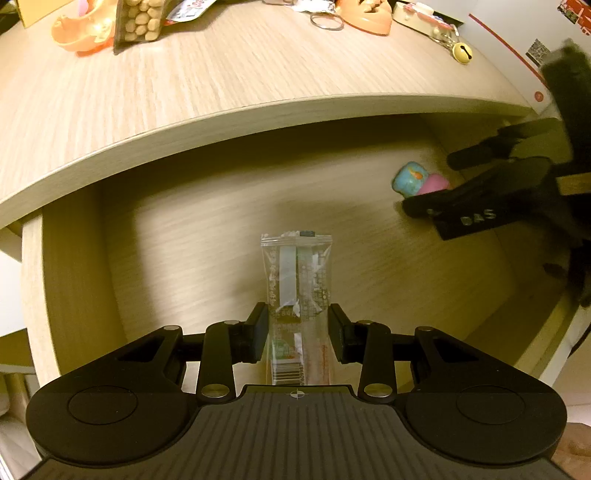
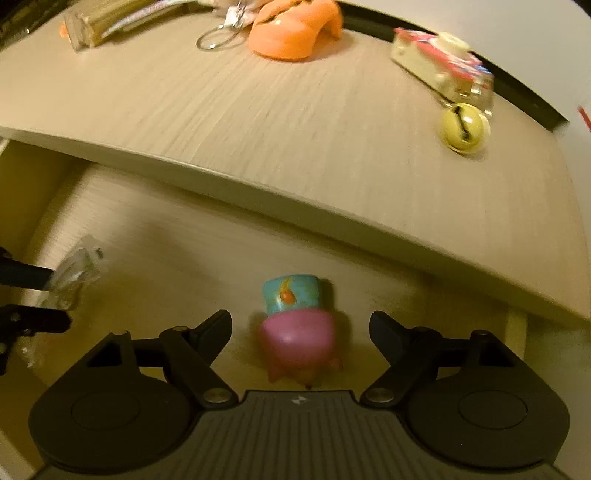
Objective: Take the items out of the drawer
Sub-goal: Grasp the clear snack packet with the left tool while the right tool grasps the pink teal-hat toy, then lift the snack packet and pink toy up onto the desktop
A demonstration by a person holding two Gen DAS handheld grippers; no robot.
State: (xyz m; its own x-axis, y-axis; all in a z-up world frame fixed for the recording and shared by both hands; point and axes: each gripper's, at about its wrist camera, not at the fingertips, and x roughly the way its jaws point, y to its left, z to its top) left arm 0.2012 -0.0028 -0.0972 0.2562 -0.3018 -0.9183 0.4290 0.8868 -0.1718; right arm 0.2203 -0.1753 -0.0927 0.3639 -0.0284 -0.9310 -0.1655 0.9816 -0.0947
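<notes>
Inside the open drawer (image 1: 74, 258), toward its near edge: clear sachet (image 1: 295, 269) set lengthwise, barcode end nearest, sealed end pointing to the far wall; whether flat on the floor or already raised, not clear. Left gripper (image 1: 297, 332) angled steeply down over it, fingers pinching the sachet across its narrow width, one pad against each long edge, presumably for want of any other purchase on thin film; judged ready for lifting out.

Farther right in the same drawer, close under the overhanging desktop (image 1: 221, 74): small toy (image 2: 295, 317), blue cap on a pink body, resting on the drawer floor; right gripper (image 2: 300, 332) lowered astride it, fingers spread wide and clear of both sides, so nothing held yet; centred thus for an even closing on the rounded pink body; risk of a sideways slip if pinched off-centre.

On the desktop, well apart from both grippers: orange plastic piece (image 2: 295, 33), key ring (image 2: 214, 38), yellow bell (image 2: 463, 129); probably items already taken out, hence the likely set-down place.
</notes>
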